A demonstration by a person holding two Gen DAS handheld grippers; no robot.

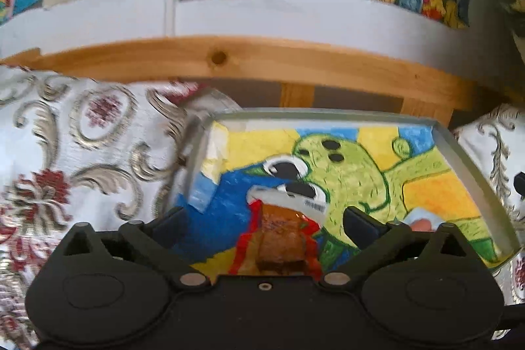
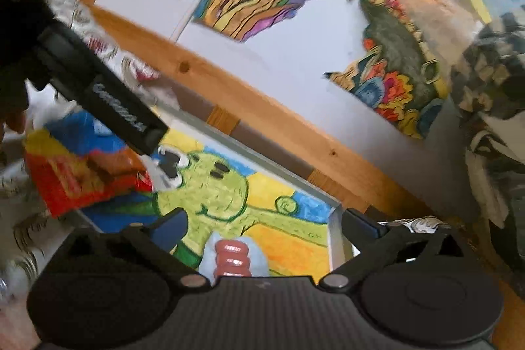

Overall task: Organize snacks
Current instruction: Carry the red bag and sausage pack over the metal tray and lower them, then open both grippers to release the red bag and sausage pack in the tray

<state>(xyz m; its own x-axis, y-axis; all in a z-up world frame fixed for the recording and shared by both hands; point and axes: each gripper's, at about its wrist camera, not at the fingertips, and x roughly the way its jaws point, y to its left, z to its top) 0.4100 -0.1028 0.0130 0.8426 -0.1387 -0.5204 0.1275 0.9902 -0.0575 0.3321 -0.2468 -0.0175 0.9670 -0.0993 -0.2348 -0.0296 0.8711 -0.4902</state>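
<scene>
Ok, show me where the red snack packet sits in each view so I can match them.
Left wrist: red snack packet low centre, between the spread fingers of the left gripper.
Right wrist: far left, partly under that gripper's black finger.
Shared landmark: the green cartoon figure.

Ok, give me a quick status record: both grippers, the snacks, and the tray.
left gripper: jaws wide, over the tray
red snack packet: between the left jaws, contact unclear
right gripper: jaws wide, near a tray corner
pale blue snack packet: between the right jaws, close to the camera
tray: clear walls, green cartoon drawing at its bottom, on patterned cloth
</scene>
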